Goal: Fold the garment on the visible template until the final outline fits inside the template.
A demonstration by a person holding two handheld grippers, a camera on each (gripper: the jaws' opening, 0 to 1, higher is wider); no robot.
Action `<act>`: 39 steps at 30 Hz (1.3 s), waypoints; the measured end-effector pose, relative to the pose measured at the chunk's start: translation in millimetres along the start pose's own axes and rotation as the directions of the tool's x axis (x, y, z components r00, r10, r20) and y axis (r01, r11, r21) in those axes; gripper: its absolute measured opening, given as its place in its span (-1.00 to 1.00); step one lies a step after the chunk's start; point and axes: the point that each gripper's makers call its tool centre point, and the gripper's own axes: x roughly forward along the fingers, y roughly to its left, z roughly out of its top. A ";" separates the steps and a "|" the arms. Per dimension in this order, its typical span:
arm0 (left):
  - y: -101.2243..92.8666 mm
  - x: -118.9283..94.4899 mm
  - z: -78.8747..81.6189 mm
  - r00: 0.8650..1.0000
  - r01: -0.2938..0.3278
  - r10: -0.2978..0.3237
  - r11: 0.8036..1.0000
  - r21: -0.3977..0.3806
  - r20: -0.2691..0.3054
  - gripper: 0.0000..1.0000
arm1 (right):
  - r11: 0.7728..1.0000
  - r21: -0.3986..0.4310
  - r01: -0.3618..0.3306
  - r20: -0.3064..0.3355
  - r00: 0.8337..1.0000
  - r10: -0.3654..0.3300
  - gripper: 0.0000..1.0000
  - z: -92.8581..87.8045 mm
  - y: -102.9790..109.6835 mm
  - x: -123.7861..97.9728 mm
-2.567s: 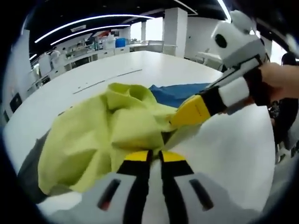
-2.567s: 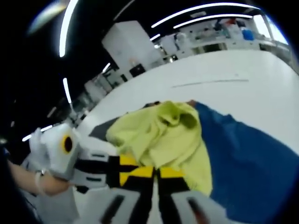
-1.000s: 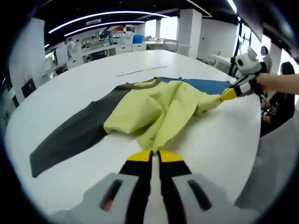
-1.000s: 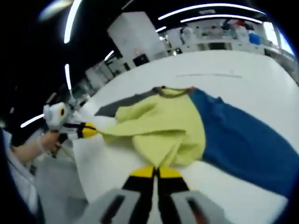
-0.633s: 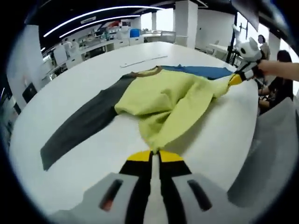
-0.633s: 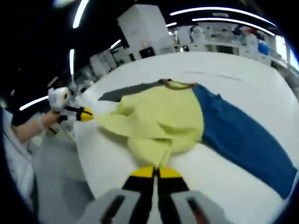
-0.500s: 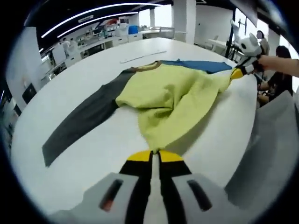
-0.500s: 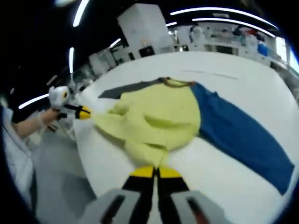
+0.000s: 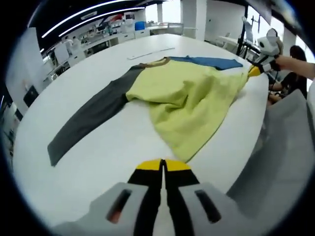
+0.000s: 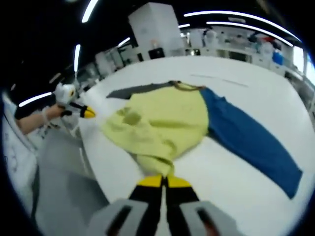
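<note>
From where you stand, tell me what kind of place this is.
Probably an open-plan lab or workshop: a large white table holding the garment, benches crowded with equipment behind, and strip lights on a dark ceiling.

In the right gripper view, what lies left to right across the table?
The left claw held by a hand, then the garment's yellow body, then its blue sleeve.

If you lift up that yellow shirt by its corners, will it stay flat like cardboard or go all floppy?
Probably floppy: the shirt lies wrinkled and puckered on the table, and its hem bunches at the right gripper. Likely light too. Its gray sleeve lies limp and would probably dangle.
</note>
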 end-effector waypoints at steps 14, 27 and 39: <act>-24.6 27.5 1.8 0.999 0.044 -0.046 0.983 -0.177 -0.009 -0.71 | 1.000 -0.010 0.004 0.012 1.000 -0.004 -1.00 5.3 0.0 -3.8; -30.8 38.5 -5.6 0.998 0.047 -0.056 0.976 -0.214 -0.036 -0.98 | 0.998 -0.060 0.009 0.022 1.000 -0.008 -1.00 12.3 1.9 -12.1; -38.5 17.2 -19.3 0.989 0.104 -0.125 0.968 -0.230 -0.078 -1.00 | 0.972 -0.231 -0.047 -0.040 0.998 0.038 -1.00 5.2 26.4 -21.7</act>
